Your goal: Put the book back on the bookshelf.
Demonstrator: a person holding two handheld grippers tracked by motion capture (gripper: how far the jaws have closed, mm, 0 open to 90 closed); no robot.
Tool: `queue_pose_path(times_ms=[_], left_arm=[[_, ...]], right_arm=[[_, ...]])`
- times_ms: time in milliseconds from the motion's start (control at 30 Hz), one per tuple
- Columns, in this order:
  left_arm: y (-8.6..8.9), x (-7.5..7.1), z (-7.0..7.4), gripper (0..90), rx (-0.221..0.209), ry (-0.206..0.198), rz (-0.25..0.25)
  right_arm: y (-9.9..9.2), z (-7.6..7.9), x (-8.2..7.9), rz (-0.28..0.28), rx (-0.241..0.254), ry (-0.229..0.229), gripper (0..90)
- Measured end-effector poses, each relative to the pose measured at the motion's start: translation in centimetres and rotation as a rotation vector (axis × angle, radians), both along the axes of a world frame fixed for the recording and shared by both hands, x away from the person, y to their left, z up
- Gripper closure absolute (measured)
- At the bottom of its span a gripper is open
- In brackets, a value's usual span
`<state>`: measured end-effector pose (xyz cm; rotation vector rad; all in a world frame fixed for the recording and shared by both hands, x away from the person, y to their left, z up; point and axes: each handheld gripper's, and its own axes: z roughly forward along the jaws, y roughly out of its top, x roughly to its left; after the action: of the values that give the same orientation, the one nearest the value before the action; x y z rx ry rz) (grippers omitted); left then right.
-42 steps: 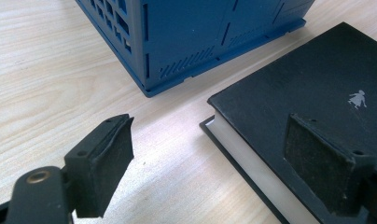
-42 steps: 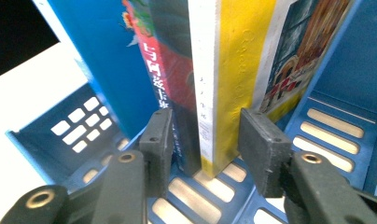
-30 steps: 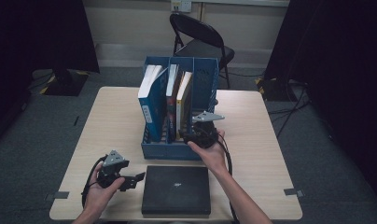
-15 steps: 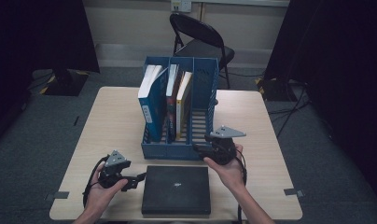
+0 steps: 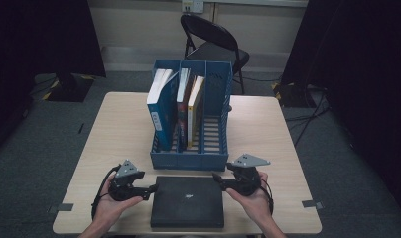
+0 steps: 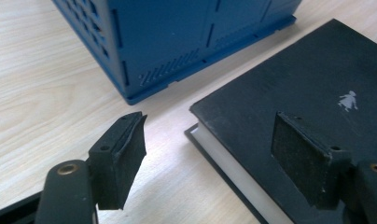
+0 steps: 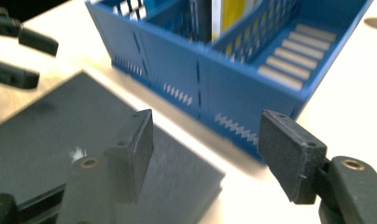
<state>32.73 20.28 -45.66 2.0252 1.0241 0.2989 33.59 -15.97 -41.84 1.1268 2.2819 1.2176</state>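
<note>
Black book (image 5: 187, 201): flat on the table (image 5: 268, 134), nearest you. Your left gripper (image 5: 151, 189) at its left edge, jaws wide, empty. Your right gripper (image 5: 217, 179) at its right corner, jaws wide, empty. Beyond: blue file rack (image 5: 191, 157) holding upright books (image 5: 161, 111).

Beyond your tabletop's (image 5: 119, 124) far edge stands 1 black folding chair (image 5: 213, 44) on grey carpet (image 5: 34, 148). 2 tape strips (image 5: 308, 203) mark the carpet beside the tabletop's near corners. Dark curtains (image 5: 39, 34) flank both sides.
</note>
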Motion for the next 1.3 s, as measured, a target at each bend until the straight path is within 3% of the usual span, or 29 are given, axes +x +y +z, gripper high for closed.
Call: queue_pose_path(times_ms=[200, 367, 400, 533, 900, 967, 1033, 1100, 1200, 1267, 1300], left_arm=[[-0.7, 0.0, -0.1, 26.4, 0.015, -0.006, -0.050], [-1.6, 0.1, -0.3, 26.0, 0.026, 0.005, -0.093], [-1.7, 0.1, -0.4, 26.4, 0.009, 0.010, -0.114], [-2.4, 0.2, -0.9, 28.6, 0.042, 0.015, -0.144], [-2.4, 0.6, -1.2, 26.6, 0.015, 0.013, -0.145], [-2.4, 0.6, -1.2, 26.6, 0.014, 0.010, -0.147], [-2.4, 0.6, -1.2, 26.4, 0.016, 0.019, -0.143], [-2.5, 0.7, -1.2, 20.8, 0.015, 0.035, -0.142], [-2.6, 1.4, -1.7, 14.9, -0.046, 0.179, -0.131], [-2.6, 1.5, -1.7, 15.0, -0.048, 0.175, -0.137], [-2.7, 1.4, -1.6, 15.0, -0.036, 0.162, -0.138]], right_arm=[[-0.1, -2.3, -1.3, 0.016, -0.041, 0.075, 31.3], [-0.1, -3.6, -2.3, 0.033, -0.019, 0.108, 29.1], [0.2, -4.1, -2.5, 0.050, -0.029, 0.127, 28.6], [0.5, -4.6, -2.3, 0.069, -0.032, 0.139, 26.7], [0.8, -5.1, -2.5, 0.081, -0.004, 0.142, 21.6], [0.7, -5.1, -2.4, 0.066, 0.011, 0.167, 21.5], [0.7, -5.2, -2.4, 0.065, 0.012, 0.169, 21.4], [0.7, -5.2, -2.3, 0.064, 0.021, 0.175, 21.0], [0.5, -5.4, -2.1, 0.063, 0.045, 0.204, 20.9], [0.5, -5.6, -1.8, 0.080, 0.066, 0.242, 20.8], [0.7, -5.4, -1.7, 0.077, 0.050, 0.245, 20.7]])
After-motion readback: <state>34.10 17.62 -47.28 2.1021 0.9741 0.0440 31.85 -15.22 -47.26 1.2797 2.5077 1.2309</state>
